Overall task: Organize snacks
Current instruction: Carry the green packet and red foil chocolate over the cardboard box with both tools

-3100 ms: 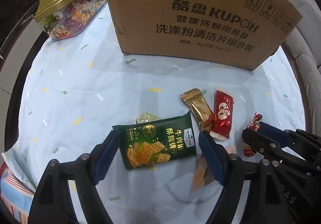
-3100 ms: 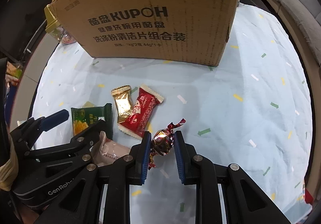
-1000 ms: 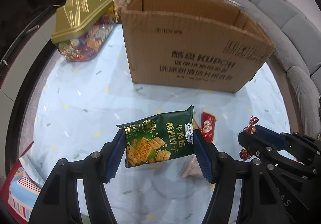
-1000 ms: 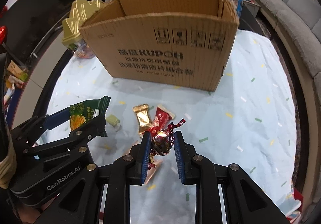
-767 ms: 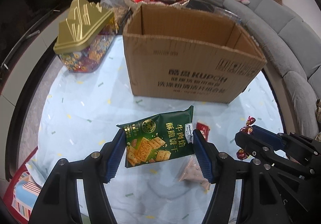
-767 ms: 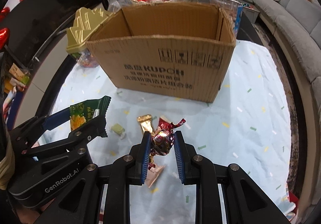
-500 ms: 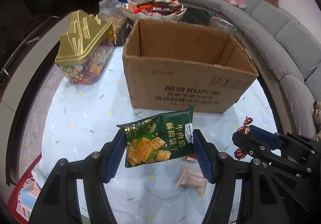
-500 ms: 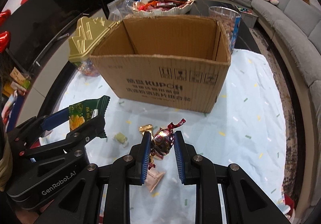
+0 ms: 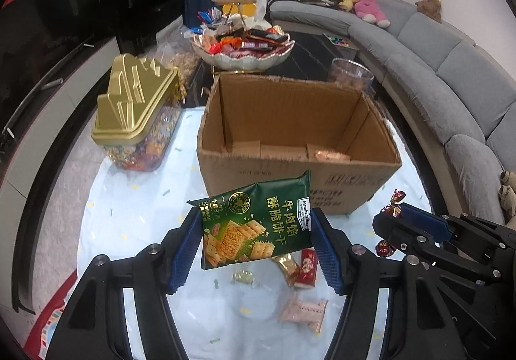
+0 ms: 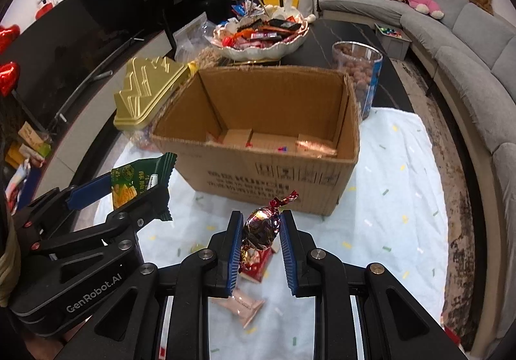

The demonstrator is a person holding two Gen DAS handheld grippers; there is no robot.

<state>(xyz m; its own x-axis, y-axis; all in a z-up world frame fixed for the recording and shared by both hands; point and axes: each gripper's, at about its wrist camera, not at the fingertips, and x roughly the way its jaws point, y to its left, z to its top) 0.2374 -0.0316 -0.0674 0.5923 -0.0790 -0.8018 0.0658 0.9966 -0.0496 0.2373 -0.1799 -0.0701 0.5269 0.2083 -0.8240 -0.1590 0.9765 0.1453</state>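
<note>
My left gripper (image 9: 254, 231) is shut on a green cracker packet (image 9: 254, 224), held in the air in front of the open cardboard box (image 9: 225, 153). In the right wrist view that packet (image 10: 138, 182) shows at the left. My right gripper (image 10: 260, 232) is shut on a foil-wrapped candy (image 10: 261, 228), also above the table, before the box (image 10: 274, 179). The same candy (image 9: 391, 208) appears at the right of the left wrist view. On the cloth below lie a red packet (image 9: 306, 266), a gold packet (image 9: 285, 265) and a pink packet (image 9: 304, 311).
A gold-lidded candy jar (image 9: 135, 115) stands left of the box. Behind the box are a tiered bowl of sweets (image 9: 242, 47) and a clear tub of brown snacks (image 10: 358, 70). A grey sofa (image 9: 451, 70) curves along the right. The box floor holds a few small wrappers.
Both grippers have risen with their snacks, so the box's open top and inside now show. The loose packets on the cloth stay where they were.
</note>
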